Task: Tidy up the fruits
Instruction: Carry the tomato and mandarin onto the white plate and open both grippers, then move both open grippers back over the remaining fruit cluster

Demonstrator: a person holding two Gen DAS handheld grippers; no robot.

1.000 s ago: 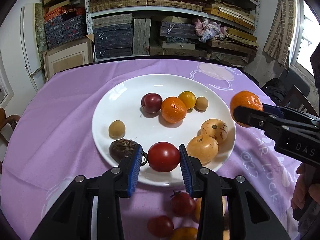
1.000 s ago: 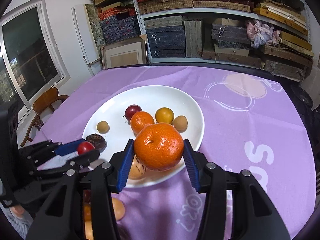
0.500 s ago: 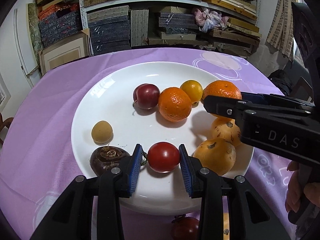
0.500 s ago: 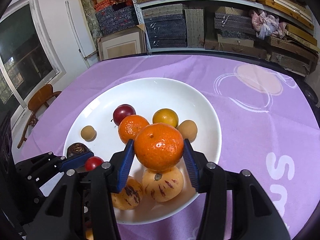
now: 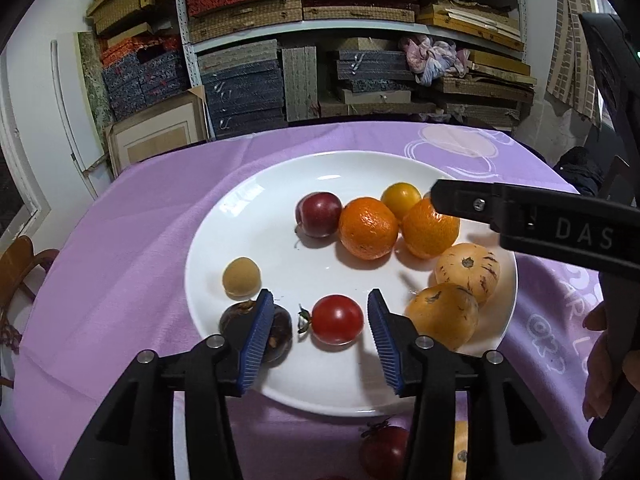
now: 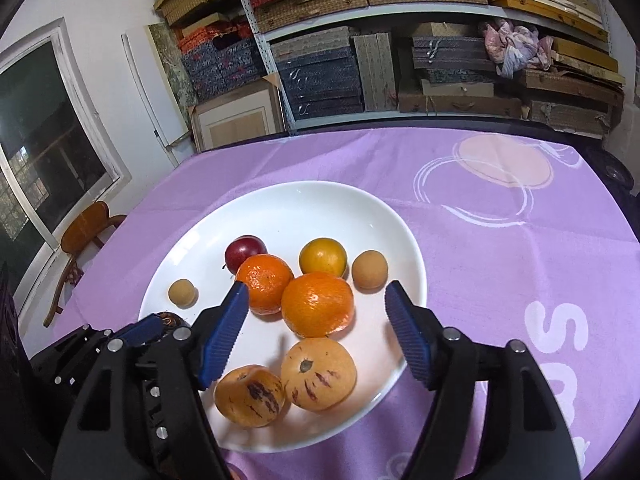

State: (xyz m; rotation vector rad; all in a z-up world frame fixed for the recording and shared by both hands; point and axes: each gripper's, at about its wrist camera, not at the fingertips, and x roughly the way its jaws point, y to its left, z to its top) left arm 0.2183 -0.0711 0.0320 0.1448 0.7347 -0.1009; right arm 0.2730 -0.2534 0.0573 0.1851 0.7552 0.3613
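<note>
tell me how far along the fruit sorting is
Mostly done: the white plate holds about ten fruits. Both grippers are open: the left gripper brackets a red tomato, the right gripper an orange, both resting on the plate. Left: fruit on the cloth, including a dark red one.

Both wrist cameras sit just behind their jaws, close above the table, facing the shelves (image 5: pixel 360 20). The left looks from the plate's (image 5: pixel 248 216) near-left rim, the right from its near-right; the 2 views share the plate (image 6: pixel 400 216).
</note>
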